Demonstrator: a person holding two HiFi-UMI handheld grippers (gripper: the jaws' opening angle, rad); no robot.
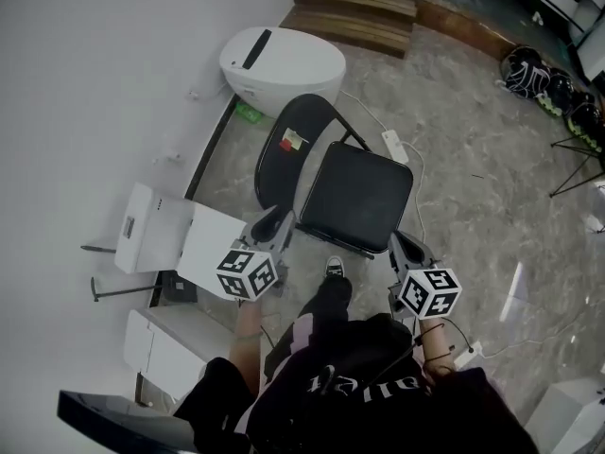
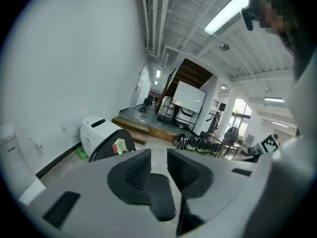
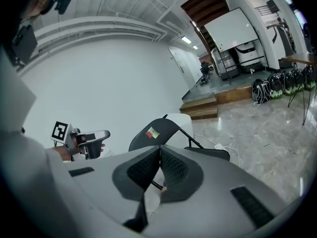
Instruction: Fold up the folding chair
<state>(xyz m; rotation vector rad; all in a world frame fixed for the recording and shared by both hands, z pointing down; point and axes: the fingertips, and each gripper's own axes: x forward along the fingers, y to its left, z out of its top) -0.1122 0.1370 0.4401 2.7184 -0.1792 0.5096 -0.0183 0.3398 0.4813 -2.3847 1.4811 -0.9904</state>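
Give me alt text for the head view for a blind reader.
A black folding chair stands open on a marble floor, with the person's left gripper and right gripper near its seat's front corners. A white rounded machine sits behind it.

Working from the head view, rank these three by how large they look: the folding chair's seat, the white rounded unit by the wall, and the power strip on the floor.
1. chair seat and white rounded unit: they look about alike, so I won't rank one above the other.
2. power strip: clearly the smallest.
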